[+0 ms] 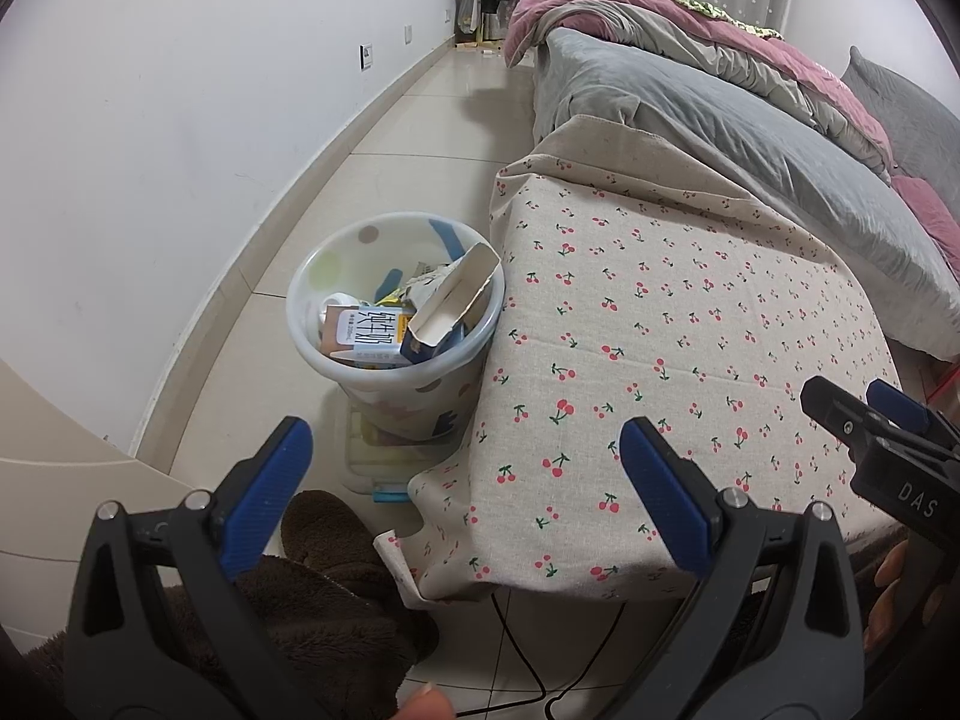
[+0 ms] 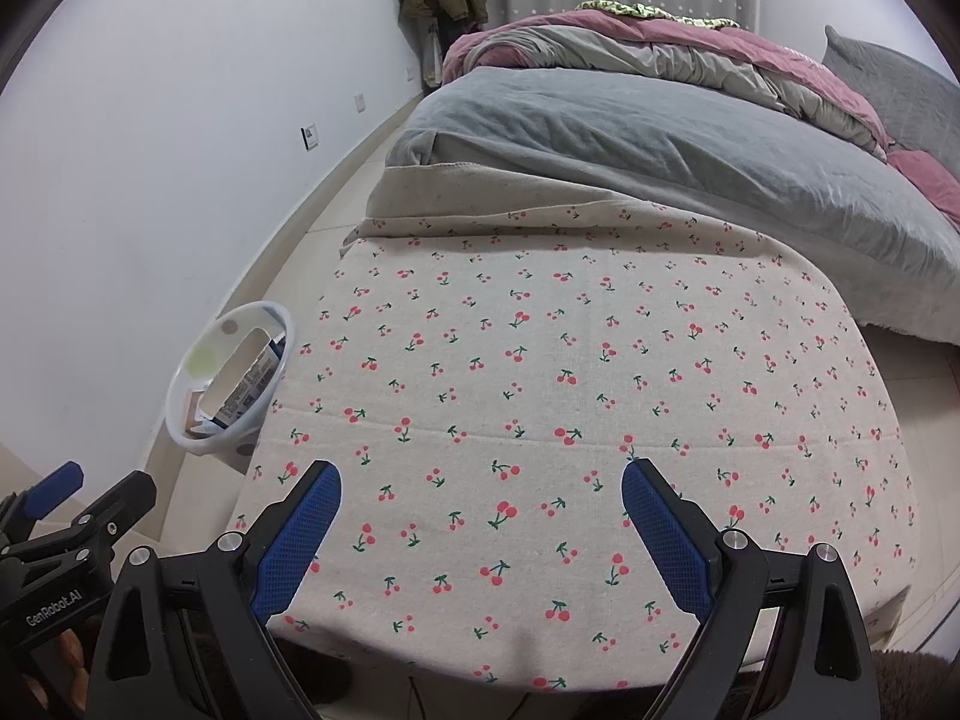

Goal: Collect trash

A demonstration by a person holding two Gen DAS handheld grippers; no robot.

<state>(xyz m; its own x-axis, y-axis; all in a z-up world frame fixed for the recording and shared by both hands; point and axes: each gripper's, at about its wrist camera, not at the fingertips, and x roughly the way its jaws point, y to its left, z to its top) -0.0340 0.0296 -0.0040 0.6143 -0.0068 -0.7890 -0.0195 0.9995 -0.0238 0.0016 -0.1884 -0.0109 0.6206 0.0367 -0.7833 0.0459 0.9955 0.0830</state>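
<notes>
Both grippers hang low at the near edge of the table, w/ nothing between the fingers of either. Left gripper (image 1: pixel 465 468) has its blue pads spread wide, one pad over a brown fuzzy slipper (image 1: pixel 336 576) on the floor, the other over the tablecloth (image 1: pixel 660 312) corner. Right gripper (image 2: pixel 480 516) is just as wide open, hovering over the cherry-print cloth near the front edge, empty. Trash bin (image 1: pixel 393 324), white plastic w/ coloured dots, stands on the tile floor (image 1: pixel 420 120) touching the table's left side, approx level w/ its middle. It's packed full: a milk carton (image 1: pixel 366 330) lies flat near the top, and an opened cardboard box (image 1: pixel 453 306) leans against the rim on the table side, sticking up past it. Table top itself is bare cloth. Behind the table, right up against its far edge, is a bed (image 2: pixel 660 150) w/ grey sheet and rumpled pink-grey quilt. White wall (image 1: pixel 180 120) runs along the left.
</notes>
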